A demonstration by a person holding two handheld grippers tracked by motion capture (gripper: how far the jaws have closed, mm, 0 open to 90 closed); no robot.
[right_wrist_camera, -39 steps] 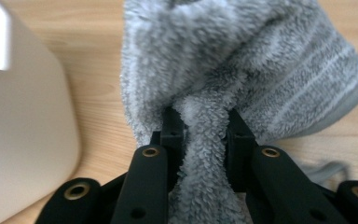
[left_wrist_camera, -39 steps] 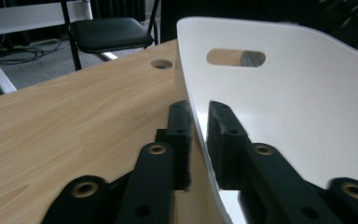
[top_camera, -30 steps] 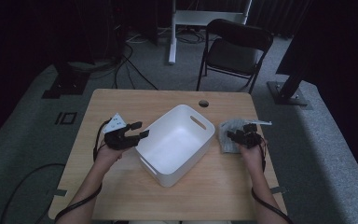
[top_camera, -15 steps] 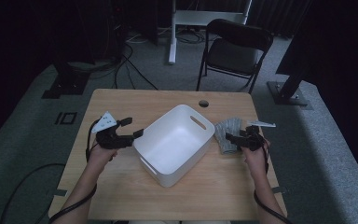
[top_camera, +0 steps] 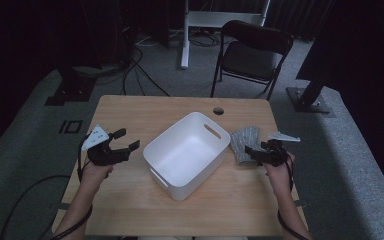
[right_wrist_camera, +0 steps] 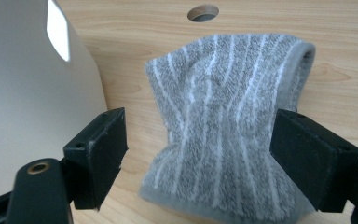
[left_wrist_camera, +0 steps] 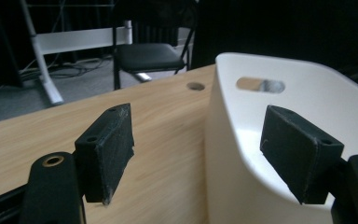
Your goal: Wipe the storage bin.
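Grey striped towel (right_wrist_camera: 228,135) is lying flat on the wooden bench (top_camera: 130,112), just beside the white tub (top_camera: 187,152), at the tub's 3 o'clock in the high view. Right gripper (top_camera: 254,151) is sitting at the towel's 5 o'clock edge, jaws spread wide, gripping nothing; in the right gripper view (right_wrist_camera: 200,154) the towel is lying between the two black pads and its near hem is getting cut off at the bottom edge. Whether the pads are touching the cloth is hard to tell. Left gripper (top_camera: 126,140) is hanging released at the tub's 9 o'clock, apart from it in the high view. In the left gripper view (left_wrist_camera: 196,154) the tub wall is running up between the jaws and the right pad is covering part of the tub (left_wrist_camera: 307,93); the tub floor is hidden. Through the handle slot a grey blur is showing, too small to identify. Room behind the bench is dark; a folding chair (top_camera: 252,55) is standing at 12 o'clock.
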